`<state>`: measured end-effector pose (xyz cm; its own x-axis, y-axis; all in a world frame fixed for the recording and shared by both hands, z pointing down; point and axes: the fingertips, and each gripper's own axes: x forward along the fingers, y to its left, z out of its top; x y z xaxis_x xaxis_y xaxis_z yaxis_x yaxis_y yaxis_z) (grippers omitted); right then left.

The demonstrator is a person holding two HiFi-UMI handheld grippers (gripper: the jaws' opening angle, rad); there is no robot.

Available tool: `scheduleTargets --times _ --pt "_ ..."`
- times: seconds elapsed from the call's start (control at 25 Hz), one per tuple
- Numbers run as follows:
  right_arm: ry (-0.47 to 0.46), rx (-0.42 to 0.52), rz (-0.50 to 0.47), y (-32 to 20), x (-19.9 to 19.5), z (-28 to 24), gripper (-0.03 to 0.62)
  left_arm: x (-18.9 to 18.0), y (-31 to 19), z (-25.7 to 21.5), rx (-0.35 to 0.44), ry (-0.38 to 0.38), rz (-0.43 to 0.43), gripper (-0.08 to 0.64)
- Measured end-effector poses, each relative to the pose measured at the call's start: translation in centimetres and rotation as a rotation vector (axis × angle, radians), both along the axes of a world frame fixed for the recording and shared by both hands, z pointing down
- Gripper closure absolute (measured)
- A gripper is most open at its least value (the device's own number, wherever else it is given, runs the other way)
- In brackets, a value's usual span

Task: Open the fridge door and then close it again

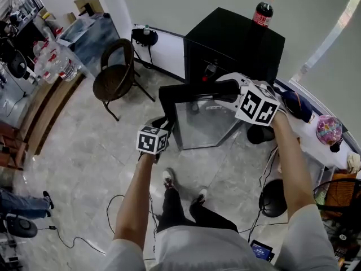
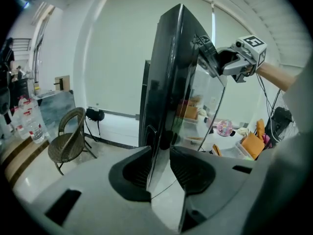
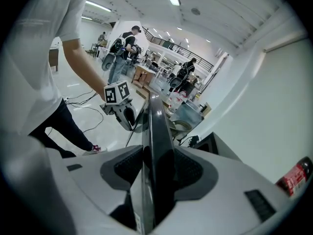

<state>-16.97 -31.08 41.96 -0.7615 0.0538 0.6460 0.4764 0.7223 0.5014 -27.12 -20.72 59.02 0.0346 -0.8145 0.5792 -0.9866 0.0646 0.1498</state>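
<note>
- The left gripper is closed narrowly on the fridge door. The door's thin free edge runs up between its 2 jaws and is pressed from both sides.
- The right gripper is clamped on the same door, with its jaws set wider because the thick black top rail of the frame fills the gap between them.
- The door is thus held at 2 places, low on the free side and along the top, probably so that the swing is steered without twisting the glass panel.
- The door stands swung well away from the black fridge, which lies beyond the right gripper. The hinge side is nearer that gripper and the free edge nearer the left one.
- A cola bottle stands upright on the fridge top, beyond the right gripper and clear of the door's path.
- A wicker chair stands off to the left of the left gripper, well apart from the door.
- The opening half is judged done or nearly so. Closing calls for the door to be pushed back toward the fridge, and whether that is under way cannot be told.
</note>
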Motion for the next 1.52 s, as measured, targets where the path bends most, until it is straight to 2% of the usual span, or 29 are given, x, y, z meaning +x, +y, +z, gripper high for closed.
scheduleTargets --times 0.12,0.28,0.52,0.8,0.96,1.08,1.2,1.28,1.4,1.52 --pt "0.010 -0.006 -0.026 0.8 0.6 0.2 0.394 1.2 1.5 0.0 -0.003 0.016 -0.020 0.456" --pt "0.031 0.000 -0.041 2.1 1.8 0.2 0.391 3.5 3.5 0.0 -0.009 0.035 -0.006 0.465" --pt "0.053 0.011 -0.038 4.5 3.6 0.3 0.372 7.2 7.6 -0.3 0.052 0.135 0.027 0.466" --pt "0.091 0.070 -0.047 6.3 6.7 0.6 0.360 10.4 11.3 -1.7 0.103 0.144 0.123 0.459" --pt "0.155 0.126 -0.078 7.7 8.9 1.2 0.352 13.5 13.2 -0.5 0.056 0.103 0.228 0.455" --pt "0.186 0.181 -0.104 8.3 10.6 1.4 0.344 17.0 13.8 0.3 0.022 0.078 0.318 0.420" --pt "0.188 0.234 -0.097 8.3 12.4 1.1 0.343 20.2 13.7 1.2 -0.007 0.049 0.366 0.410" --pt "0.187 0.269 -0.075 8.5 13.8 1.3 0.339 22.2 13.4 1.5 0.004 0.054 0.390 0.409" --pt "0.124 0.252 -0.004 8.6 16.3 0.9 0.331 24.6 12.9 1.7 0.020 0.059 0.399 0.411" --pt "-0.047 0.091 0.157 8.5 19.5 -0.1 0.331 26.5 12.8 1.8 0.027 0.091 0.375 0.422"
